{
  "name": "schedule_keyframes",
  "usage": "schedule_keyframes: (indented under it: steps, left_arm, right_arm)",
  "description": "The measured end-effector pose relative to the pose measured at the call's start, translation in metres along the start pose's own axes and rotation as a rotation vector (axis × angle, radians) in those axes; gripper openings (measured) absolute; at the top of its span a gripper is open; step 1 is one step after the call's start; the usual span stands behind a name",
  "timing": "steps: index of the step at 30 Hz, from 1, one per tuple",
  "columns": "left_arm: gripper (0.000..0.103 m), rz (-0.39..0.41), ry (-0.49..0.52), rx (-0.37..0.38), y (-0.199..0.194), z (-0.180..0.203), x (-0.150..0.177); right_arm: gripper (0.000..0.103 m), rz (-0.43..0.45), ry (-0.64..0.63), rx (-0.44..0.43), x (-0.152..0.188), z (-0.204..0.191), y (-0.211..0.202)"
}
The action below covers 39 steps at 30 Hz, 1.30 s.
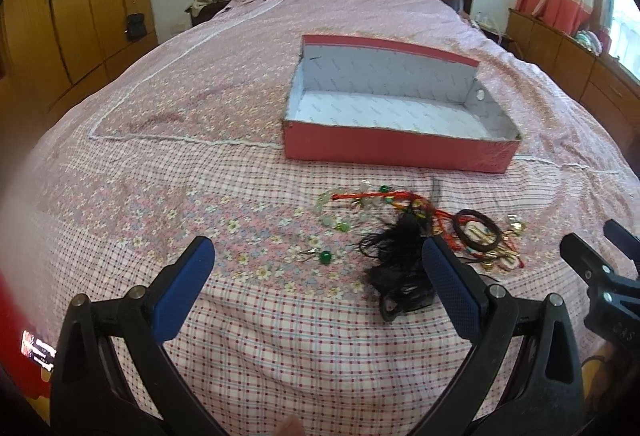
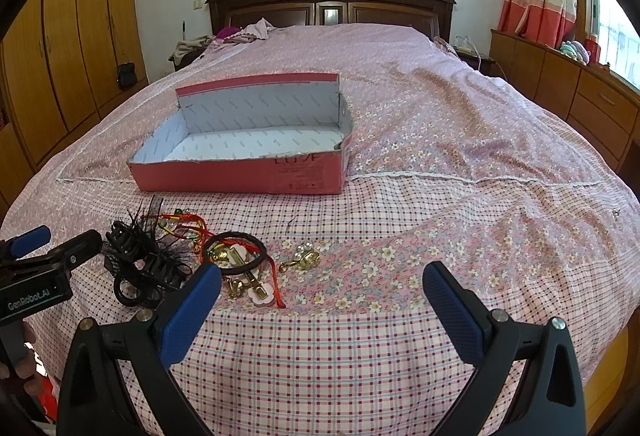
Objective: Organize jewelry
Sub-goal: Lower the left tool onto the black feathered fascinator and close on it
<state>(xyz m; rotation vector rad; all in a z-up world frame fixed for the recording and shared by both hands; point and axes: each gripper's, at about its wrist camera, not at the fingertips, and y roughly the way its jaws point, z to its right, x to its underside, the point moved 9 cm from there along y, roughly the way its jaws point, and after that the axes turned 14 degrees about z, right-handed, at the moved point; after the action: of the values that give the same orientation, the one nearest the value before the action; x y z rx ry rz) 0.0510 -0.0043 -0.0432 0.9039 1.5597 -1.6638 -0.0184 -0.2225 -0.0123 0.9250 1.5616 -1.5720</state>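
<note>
Your jewelry lies in a loose tangle on the checked bedspread (image 2: 360,348), just in front of the empty pink box (image 2: 240,176). It looks light and snag-prone: the red cords (image 2: 188,226) will likely drag neighbours along, so take the stiff black hair claw (image 1: 404,292) by its body first. Your left gripper (image 1: 316,290) is spread wide, the claw just inside its right finger. Your right gripper (image 2: 322,298) is likewise spread and empty, the brown hair tie (image 2: 236,250) and gold clips (image 2: 260,290) beside its left finger.

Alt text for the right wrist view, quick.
The open right gripper hovers over a pink patterned bedspread, jewelry pile at lower left. An empty pink box sits beyond it.
</note>
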Motion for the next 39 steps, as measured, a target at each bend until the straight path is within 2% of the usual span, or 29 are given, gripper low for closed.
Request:
schedule_keyframes:
  steps: [3, 13, 22, 26, 33, 34, 39]
  left_arm:
    - [0.097, -0.003, 0.016, 0.046, -0.002, 0.011, 0.001]
    - [0.097, -0.093, 0.061, 0.17, 0.018, 0.043, 0.014]
    - [0.094, -0.161, 0.068, 0.204, 0.039, 0.054, 0.031]
    - [0.071, -0.195, 0.042, 0.21, 0.046, 0.053, 0.037]
    - [0.061, -0.222, 0.036, 0.245, 0.048, 0.064, 0.045]
    - [0.061, -0.222, 0.039, 0.245, 0.05, 0.066, 0.045]
    - [0.055, -0.204, 0.034, 0.263, 0.046, 0.067, 0.043]
  right_arm:
    - [0.103, 0.007, 0.001, 0.005, -0.002, 0.004, -0.002]
    - [0.103, 0.007, 0.015, 0.023, -0.001, 0.018, -0.005]
    - [0.103, -0.01, 0.029, 0.03, 0.004, 0.025, 0.001]
    - [0.103, -0.019, 0.031, 0.022, 0.007, 0.026, 0.005]
    - [0.101, -0.024, 0.036, 0.004, 0.009, 0.024, 0.009]
    - [0.098, -0.025, 0.037, 0.003, 0.009, 0.024, 0.01]
    - [0.093, -0.039, 0.033, -0.017, 0.012, 0.02, 0.012]
